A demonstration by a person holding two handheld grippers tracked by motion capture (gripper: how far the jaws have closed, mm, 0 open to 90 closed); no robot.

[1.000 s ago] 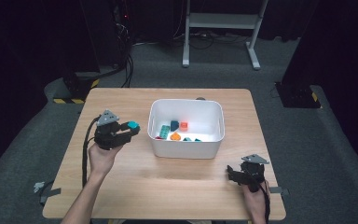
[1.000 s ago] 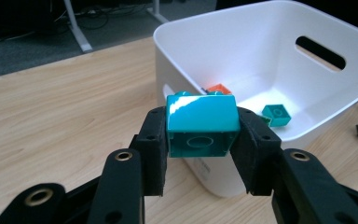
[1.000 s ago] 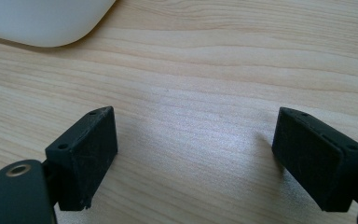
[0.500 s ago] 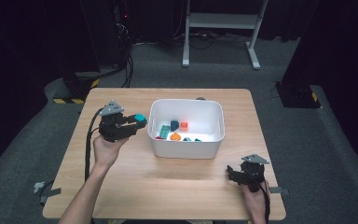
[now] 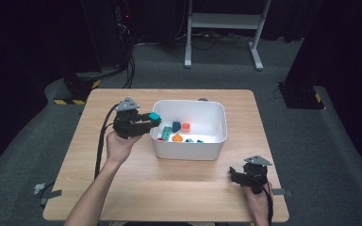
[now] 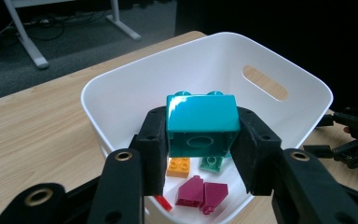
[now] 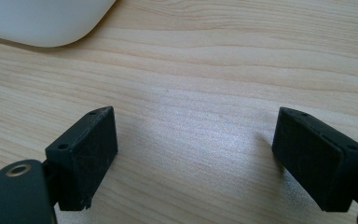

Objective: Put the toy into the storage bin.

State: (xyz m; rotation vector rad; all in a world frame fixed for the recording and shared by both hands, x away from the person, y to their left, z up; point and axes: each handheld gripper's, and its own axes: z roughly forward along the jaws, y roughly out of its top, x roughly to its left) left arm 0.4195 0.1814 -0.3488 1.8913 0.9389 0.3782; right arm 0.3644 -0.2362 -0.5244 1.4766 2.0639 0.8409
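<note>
The left gripper (image 5: 147, 121) is clamped on a teal brick (image 5: 154, 116), its two pads pressing the brick's opposite sides. In the left gripper view the teal brick (image 6: 202, 125) sits squarely between the black jaws, its hollow underside facing the camera and its two studs pointing away, toward the far wall of the white bin (image 6: 279, 70); it looks about as wide as it is tall from here, so I cannot tell a long axis. Seen from the high view, the brick hangs right at the bin's left rim (image 5: 153, 141), above the table (image 5: 188, 188) rather than resting on anything. Down inside the bin, below the held brick, lie an orange brick (image 6: 178, 167), a small green brick (image 6: 211, 163) and two magenta sloped pieces (image 6: 200, 193). The right gripper (image 5: 238, 177) lies low on the table near the bin's front right corner, its jaws spread wide apart with only bare wood between them in the right gripper view, where a rounded corner of the bin (image 7: 42, 21) shows at upper left.
</note>
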